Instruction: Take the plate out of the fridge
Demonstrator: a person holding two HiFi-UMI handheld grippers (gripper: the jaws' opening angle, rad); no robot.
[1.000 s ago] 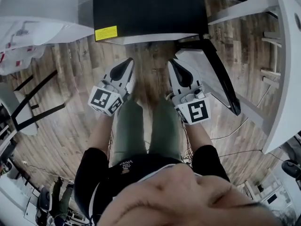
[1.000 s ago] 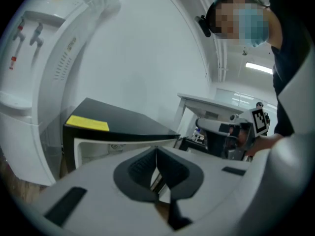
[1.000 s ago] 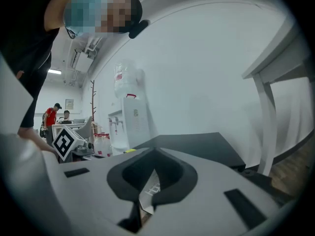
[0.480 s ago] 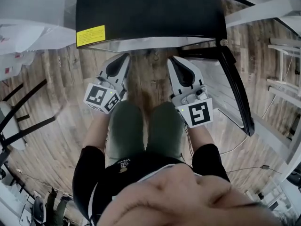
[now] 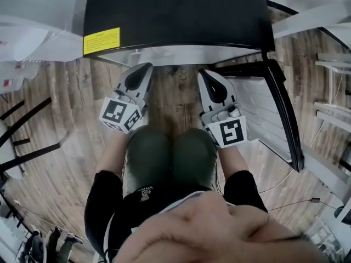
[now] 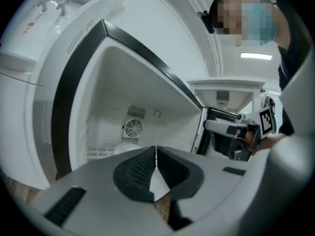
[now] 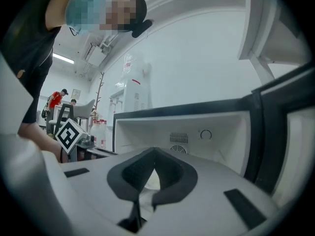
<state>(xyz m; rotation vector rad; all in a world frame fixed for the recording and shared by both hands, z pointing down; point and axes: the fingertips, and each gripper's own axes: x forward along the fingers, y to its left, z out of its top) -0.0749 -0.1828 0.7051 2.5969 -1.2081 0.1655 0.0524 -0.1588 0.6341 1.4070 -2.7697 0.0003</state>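
Black fridge (image 5: 175, 10), door (image 5: 260, 111) open R; L tongs (image 5: 145, 68), R tongs (image 5: 204, 73) shut near rim

Pale wood planks are running across the floor (image 5: 71, 108) of a bright white room, with the open fridge (image 5: 175, 10) standing at its middle. White furniture (image 5: 38, 37) is crowding the corner to its left, and black bars (image 5: 33, 156) are slanting over the boards below it. A white rack (image 5: 332, 114) is lining the opposite side. A ceiling strip light (image 6: 256, 56) is glowing overhead. A plain white wall (image 7: 197, 58) is rising behind a tall white machine (image 7: 134, 95), beside which a bare branch (image 7: 100, 95) is standing, and a person in red (image 7: 58, 98) is standing far back.
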